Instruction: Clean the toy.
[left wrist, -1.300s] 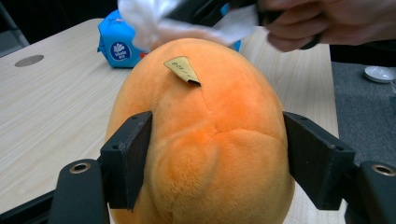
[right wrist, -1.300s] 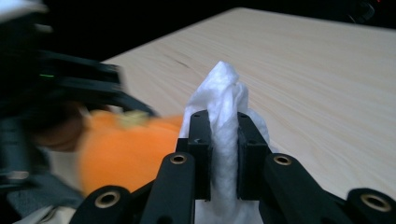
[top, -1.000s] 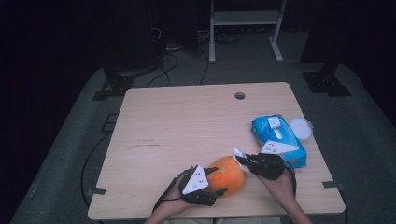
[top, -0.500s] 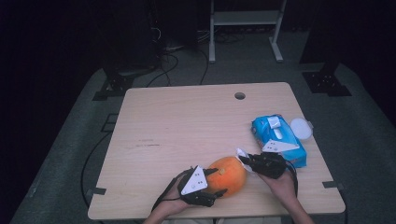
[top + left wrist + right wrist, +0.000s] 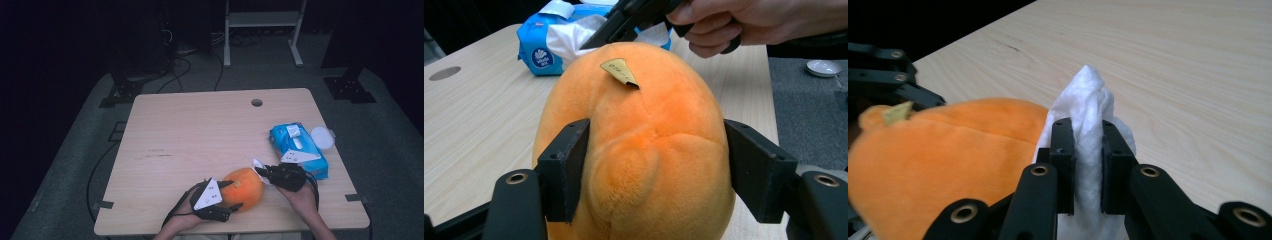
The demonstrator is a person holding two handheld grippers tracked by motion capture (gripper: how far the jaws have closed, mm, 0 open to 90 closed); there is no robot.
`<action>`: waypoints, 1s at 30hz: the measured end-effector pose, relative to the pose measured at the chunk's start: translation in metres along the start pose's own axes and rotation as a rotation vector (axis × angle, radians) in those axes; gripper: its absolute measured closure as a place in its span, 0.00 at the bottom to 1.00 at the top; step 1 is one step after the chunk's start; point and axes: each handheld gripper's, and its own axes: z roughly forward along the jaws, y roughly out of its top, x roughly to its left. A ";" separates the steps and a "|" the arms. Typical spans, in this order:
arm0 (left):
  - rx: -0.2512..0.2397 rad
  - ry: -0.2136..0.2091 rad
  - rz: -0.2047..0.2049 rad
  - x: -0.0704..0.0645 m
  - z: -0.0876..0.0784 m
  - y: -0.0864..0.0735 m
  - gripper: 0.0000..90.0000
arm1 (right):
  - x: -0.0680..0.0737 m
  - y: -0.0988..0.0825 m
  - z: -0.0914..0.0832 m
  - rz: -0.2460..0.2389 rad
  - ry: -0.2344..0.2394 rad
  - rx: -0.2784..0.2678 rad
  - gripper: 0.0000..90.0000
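Observation:
An orange plush pumpkin [image 5: 243,188] rests on the wooden table [image 5: 200,140] near its front edge. My left gripper [image 5: 227,196] is shut on the orange plush pumpkin [image 5: 644,150], one jaw pressing each side. A small tan tag [image 5: 620,71] sticks up from its top. My right gripper [image 5: 260,171] is shut on a white wipe [image 5: 1089,130] and holds it against the pumpkin's [image 5: 943,160] right side. In the left gripper view the right gripper [image 5: 609,31] reaches in above the pumpkin from a hand [image 5: 724,22].
A blue pack of wet wipes [image 5: 298,148] lies at the table's right side with a round white lid [image 5: 322,137] beside it. A cable hole [image 5: 257,102] is near the far edge. Beyond the table are a stand and cables on the dark floor.
The right gripper with the wipe has shifted slightly along the pumpkin's right side. The left gripper and pumpkin have stayed put.

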 end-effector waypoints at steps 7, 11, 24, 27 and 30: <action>-0.010 0.012 -0.027 0.002 0.001 -0.001 0.33 | 0.029 0.012 -0.006 -0.062 0.096 -0.069 0.88; -0.014 0.026 -0.040 0.003 0.000 0.002 0.28 | 0.027 0.010 -0.003 -0.071 0.090 -0.056 0.88; -0.015 0.066 -0.094 0.005 0.000 0.001 0.33 | 0.055 0.016 -0.005 -0.171 0.111 -0.073 0.87; -0.022 0.042 -0.110 0.007 0.000 0.001 0.32 | 0.056 0.015 -0.004 -0.202 0.073 -0.067 0.88; -0.043 0.018 -0.130 0.010 0.000 -0.001 0.26 | 0.044 0.011 -0.003 -0.193 0.023 -0.051 0.88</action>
